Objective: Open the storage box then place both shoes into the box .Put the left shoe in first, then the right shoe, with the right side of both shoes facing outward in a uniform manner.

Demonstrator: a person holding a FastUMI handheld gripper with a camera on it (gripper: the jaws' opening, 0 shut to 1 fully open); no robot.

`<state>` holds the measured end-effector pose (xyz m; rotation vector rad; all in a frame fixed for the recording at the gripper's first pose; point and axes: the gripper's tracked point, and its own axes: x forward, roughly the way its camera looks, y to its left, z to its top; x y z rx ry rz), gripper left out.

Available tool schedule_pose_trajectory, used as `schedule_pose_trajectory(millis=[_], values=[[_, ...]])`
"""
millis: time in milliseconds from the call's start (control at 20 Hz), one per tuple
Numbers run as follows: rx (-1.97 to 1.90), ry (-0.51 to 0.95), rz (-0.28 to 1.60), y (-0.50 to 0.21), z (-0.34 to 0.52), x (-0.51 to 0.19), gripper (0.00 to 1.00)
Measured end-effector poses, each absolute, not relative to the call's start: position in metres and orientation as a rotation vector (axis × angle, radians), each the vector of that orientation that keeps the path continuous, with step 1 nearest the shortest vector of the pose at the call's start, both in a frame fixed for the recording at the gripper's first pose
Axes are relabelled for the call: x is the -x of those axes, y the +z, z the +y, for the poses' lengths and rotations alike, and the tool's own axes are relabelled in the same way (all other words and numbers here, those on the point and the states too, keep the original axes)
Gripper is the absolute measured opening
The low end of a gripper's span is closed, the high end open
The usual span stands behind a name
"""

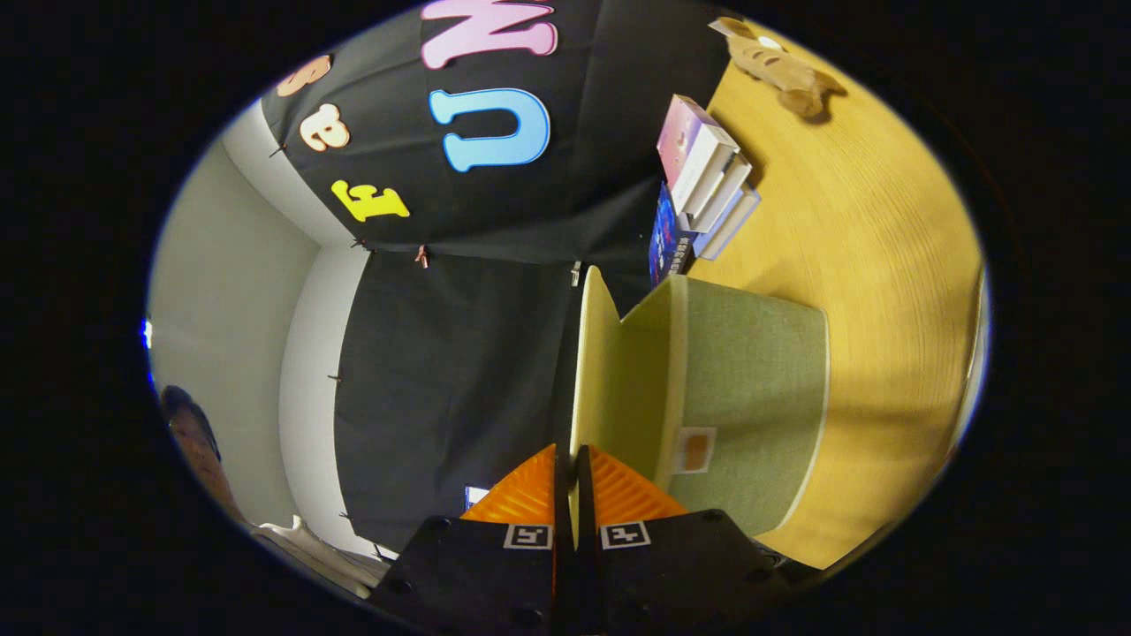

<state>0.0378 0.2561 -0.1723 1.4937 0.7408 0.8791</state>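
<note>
The view is rolled sideways, with the wooden table (875,265) on the right. A green fabric storage box (751,389) stands on the table just ahead of my fingers. Its pale yellow-green lid (594,353) is lifted away from the box body, showing the pale inside. My gripper (573,477) is shut on the lid's thin edge, with both fingers pressed against it. A small orange label (695,450) sits on the box's side.
A stack of books (707,177) lies on the table beyond the box, near the black cloth wall. A tan plush toy (782,62) rests farther along the table. A person's head (190,433) shows by the pale wall.
</note>
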Motion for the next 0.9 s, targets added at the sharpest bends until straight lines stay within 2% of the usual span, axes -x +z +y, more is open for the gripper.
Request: schedule_pose_trajectory(millis=[500,900], values=[[-1.276,0.858,0.591,-0.053,0.324,-0.072,0.08],[-1.212,0.891,0.628,-0.025,0.427,-0.095,0.08]])
